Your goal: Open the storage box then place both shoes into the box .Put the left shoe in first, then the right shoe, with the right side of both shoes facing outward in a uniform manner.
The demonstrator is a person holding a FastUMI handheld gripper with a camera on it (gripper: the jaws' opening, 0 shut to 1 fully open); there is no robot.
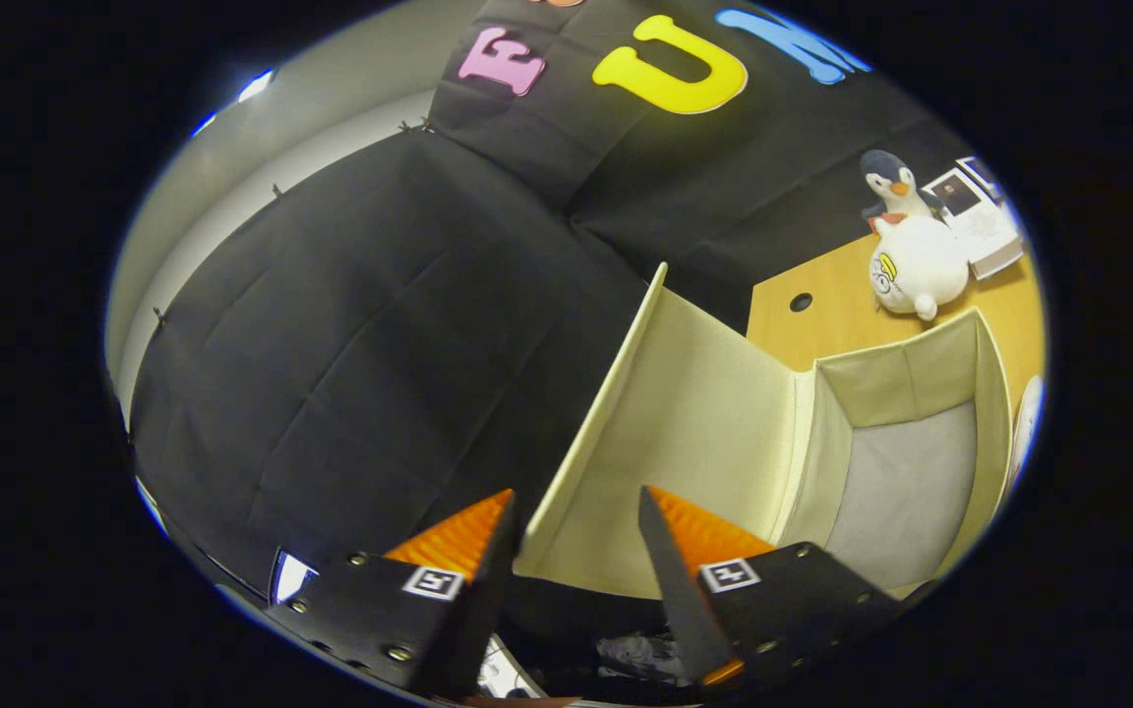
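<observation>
We see our gripper point(576, 511) with fingers half spread, the raised lid point(694, 413) of the storage box point(994, 393) standing between them but seemingly touching neither. The box lies at two o'clock, empty. The unheld lid may fall shut.

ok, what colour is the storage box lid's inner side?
Pale cream-yellow; the lid stands raised between the open gripper fingers in the gripper view.
</observation>
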